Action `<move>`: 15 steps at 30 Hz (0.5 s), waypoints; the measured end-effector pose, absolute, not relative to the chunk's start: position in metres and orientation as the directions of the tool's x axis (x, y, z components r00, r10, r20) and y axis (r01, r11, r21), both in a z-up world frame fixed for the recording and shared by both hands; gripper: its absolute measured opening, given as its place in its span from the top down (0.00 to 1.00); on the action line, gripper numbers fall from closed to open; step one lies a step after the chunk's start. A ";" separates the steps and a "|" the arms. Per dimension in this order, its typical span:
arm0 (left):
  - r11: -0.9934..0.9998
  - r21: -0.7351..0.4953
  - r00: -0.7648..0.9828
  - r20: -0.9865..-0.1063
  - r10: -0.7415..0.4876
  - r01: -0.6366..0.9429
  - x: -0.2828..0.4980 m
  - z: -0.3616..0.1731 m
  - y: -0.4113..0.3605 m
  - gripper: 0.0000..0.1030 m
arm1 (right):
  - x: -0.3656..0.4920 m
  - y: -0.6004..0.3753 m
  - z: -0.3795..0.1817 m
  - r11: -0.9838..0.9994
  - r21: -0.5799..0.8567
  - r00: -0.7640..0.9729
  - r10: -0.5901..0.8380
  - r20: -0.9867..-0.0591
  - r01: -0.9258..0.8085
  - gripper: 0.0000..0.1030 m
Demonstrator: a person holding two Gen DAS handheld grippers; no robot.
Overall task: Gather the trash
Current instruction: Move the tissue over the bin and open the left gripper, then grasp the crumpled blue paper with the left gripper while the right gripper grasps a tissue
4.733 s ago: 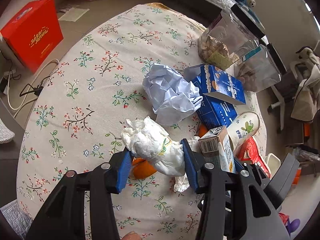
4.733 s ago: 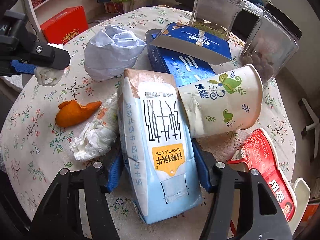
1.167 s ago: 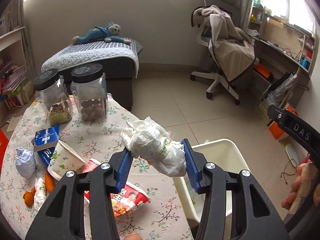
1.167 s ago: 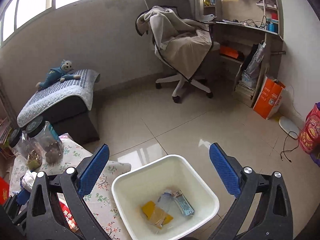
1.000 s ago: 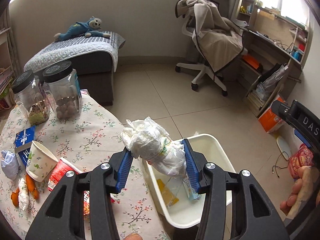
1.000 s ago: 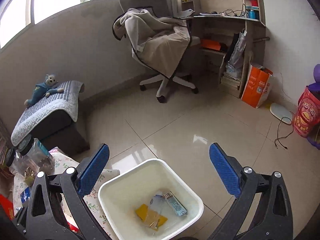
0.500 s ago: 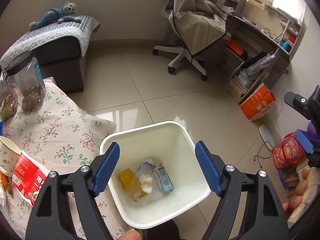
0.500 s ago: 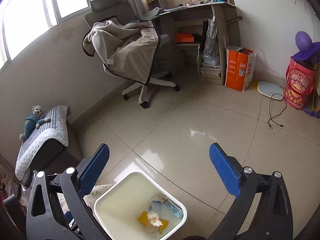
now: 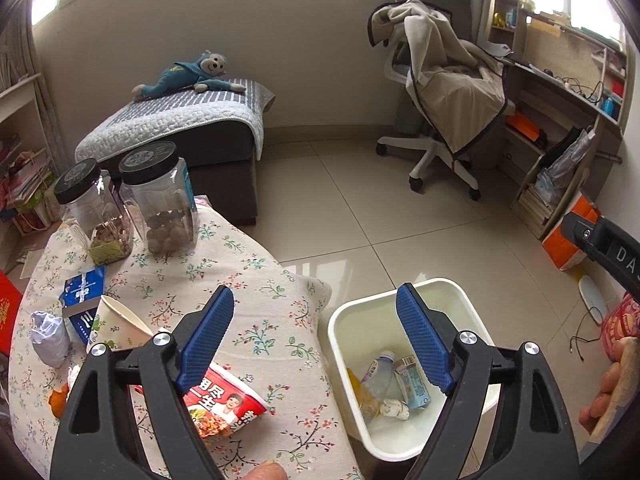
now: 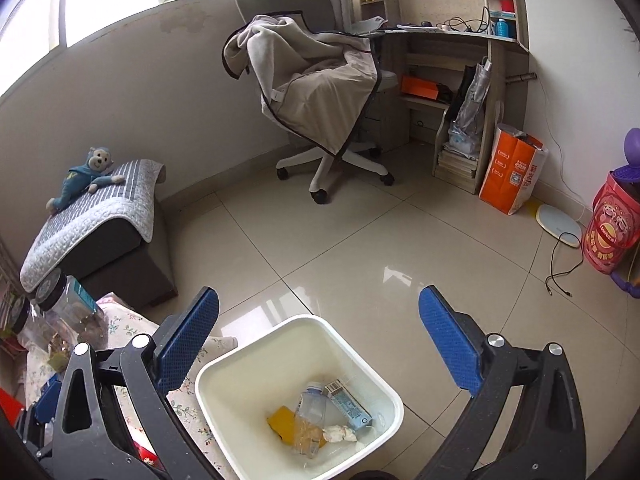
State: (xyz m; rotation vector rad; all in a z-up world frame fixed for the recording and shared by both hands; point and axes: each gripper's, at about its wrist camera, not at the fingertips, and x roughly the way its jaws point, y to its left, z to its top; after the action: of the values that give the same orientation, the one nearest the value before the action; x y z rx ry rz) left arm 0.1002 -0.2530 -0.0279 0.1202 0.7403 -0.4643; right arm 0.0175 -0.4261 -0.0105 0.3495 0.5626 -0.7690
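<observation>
Left wrist: ribbed-padded left gripper [image 9: 316,344] opening, empty, above crumpled tissue [image 9: 394,408] in bin [image 9: 340,320].

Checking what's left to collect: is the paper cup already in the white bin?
No, the paper cup lies on the floral tablecloth, outside the white bin.

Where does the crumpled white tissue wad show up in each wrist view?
Left wrist: tissue wad lies on the bin floor, lower right, beside the blue carton.
Right wrist: tissue wad lies in the bin, bottom centre.
Shared landmark: draped office chair.
</observation>
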 end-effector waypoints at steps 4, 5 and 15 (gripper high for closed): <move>0.921 -0.027 0.693 -0.650 -0.313 0.390 0.104 -0.025 -0.220 0.20 | 0.036 -0.393 -0.013 0.728 0.027 0.604 -0.546 -0.581 0.685 0.07; 0.926 -0.022 0.703 -0.644 -0.300 0.376 0.105 -0.026 -0.212 0.20 | 0.041 -0.383 -0.014 0.743 0.012 0.611 -0.540 -0.579 0.669 0.07; 0.972 -0.013 0.742 -0.643 -0.188 0.234 0.121 -0.032 -0.132 0.18 | 0.075 -0.304 -0.020 0.837 -0.094 0.674 -0.496 -0.548 0.539 0.07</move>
State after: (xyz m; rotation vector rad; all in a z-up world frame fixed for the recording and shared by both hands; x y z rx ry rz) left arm 0.1212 -0.1318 -0.0324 0.0700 0.6973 -0.2314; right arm 0.0750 -0.3040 -0.0199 0.0781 0.5929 -0.5828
